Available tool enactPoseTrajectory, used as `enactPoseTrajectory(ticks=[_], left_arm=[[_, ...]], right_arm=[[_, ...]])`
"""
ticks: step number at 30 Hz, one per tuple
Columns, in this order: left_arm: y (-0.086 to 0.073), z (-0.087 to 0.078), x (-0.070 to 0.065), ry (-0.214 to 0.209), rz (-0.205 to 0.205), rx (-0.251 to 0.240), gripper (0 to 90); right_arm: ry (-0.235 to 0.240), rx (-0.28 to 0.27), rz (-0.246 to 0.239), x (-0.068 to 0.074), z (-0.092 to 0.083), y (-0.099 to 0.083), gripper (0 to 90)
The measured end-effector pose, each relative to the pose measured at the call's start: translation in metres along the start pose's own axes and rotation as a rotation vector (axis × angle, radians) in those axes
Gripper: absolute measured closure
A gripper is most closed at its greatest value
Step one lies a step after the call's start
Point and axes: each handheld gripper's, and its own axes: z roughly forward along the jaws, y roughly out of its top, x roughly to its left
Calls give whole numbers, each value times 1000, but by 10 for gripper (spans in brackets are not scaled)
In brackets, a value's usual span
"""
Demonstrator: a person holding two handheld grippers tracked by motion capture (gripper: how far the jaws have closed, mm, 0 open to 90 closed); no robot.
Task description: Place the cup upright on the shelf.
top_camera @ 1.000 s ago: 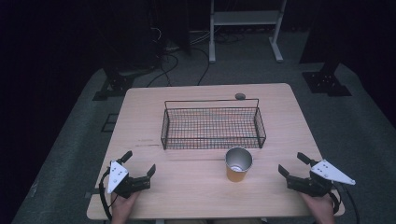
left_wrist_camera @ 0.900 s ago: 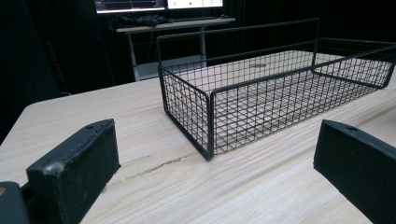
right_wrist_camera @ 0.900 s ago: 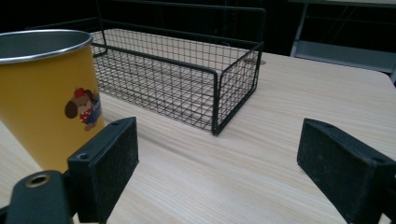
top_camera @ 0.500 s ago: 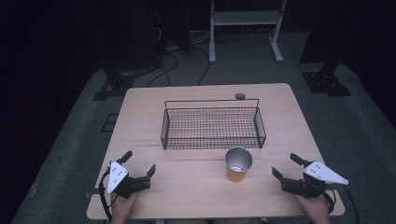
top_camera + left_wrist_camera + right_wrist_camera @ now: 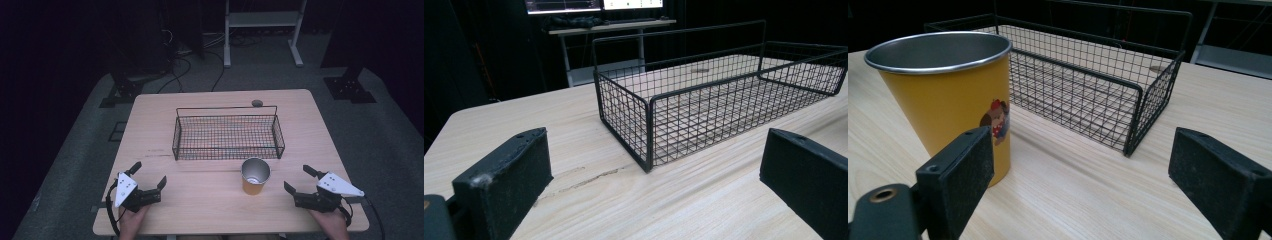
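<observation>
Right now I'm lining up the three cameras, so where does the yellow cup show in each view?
High view: the yellow cup stands right of centre, just in front of the wire basket.
Left gripper view: the cup is not in it.
Right gripper view: the cup is at left, behind the left jaw.
Shared landmark: the wire basket.

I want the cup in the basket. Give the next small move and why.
Probably slide the right gripper left so its open jaws straddle the yellow cup: the cup stands upright just left of it, in front of the empty wire basket, and nothing holds it.
</observation>
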Motion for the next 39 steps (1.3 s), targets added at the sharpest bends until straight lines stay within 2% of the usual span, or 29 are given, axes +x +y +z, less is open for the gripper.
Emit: enactPoseTrajectory(ticks=[29, 39], left_arm=[[0, 0, 0, -1, 1, -1, 0], [0, 0, 0, -2, 0, -1, 0]], right_arm=[[92, 27, -10, 22, 18, 4, 76], [121, 45, -11, 28, 24, 5, 31]])
